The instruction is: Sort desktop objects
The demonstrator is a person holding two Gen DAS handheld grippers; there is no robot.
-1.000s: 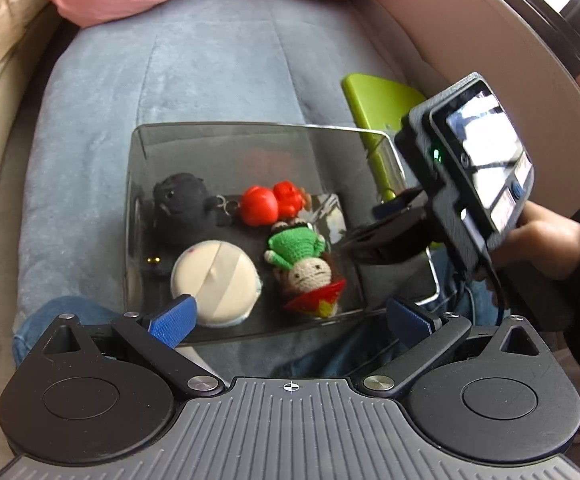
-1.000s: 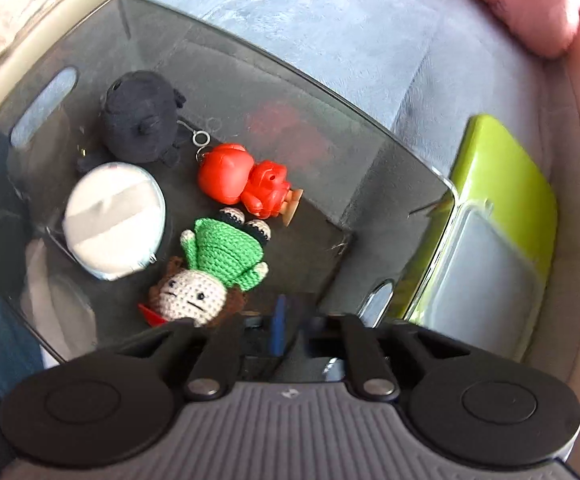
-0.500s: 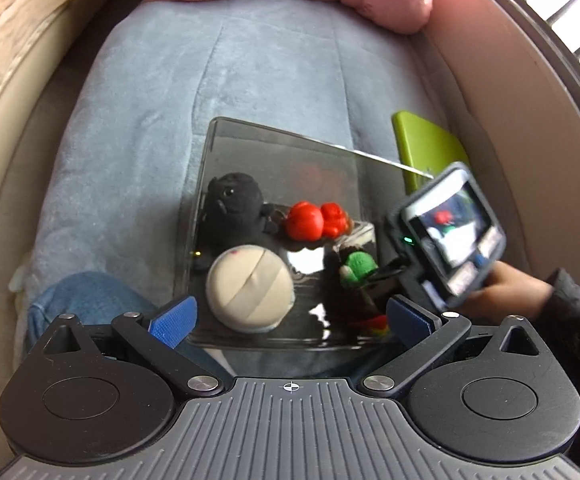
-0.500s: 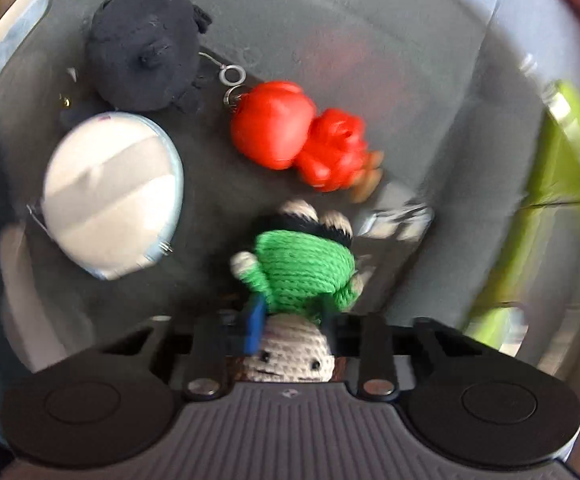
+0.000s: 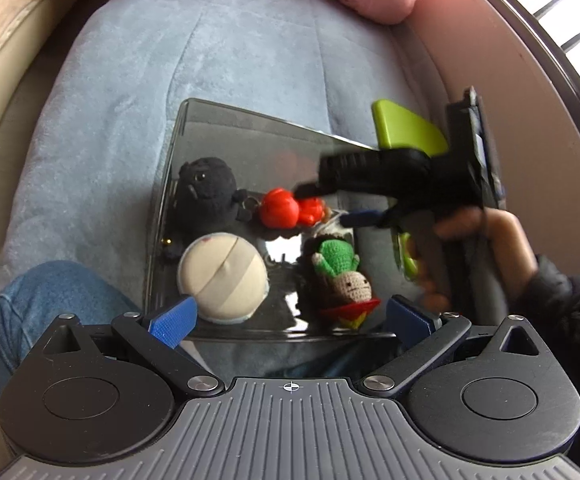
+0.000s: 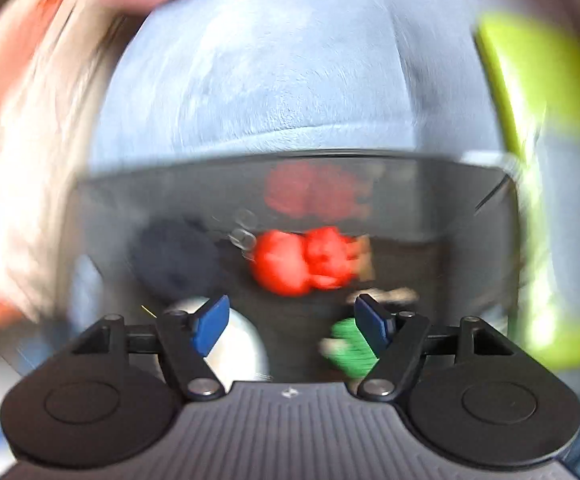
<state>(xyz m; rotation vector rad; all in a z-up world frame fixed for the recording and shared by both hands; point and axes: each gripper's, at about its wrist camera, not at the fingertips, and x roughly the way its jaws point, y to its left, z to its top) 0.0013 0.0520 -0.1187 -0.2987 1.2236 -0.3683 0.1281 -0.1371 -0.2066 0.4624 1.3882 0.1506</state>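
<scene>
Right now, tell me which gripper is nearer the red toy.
Right. The right gripper reaches over the tray with its open fingers just beside the red toy. The left gripper hangs back at the tray's near edge, open.

Black left tool (image 5: 290,318), blue pads (image 5: 172,320)

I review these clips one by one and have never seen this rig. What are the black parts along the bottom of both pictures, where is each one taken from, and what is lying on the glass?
No robot here: a person holds a hand-held gripper in each hand, with a fisheye camera looking along its two blue-padded fingers. The black parts are each gripper's own body. The sharp picture comes from the left gripper, the blurred one from the right gripper. Both are open and hold nothing. In the left view the right gripper hangs over the tray. In the tray lie a black plush, a red figure, a round pouch and a crochet doll. A green case lies beside it.
</scene>
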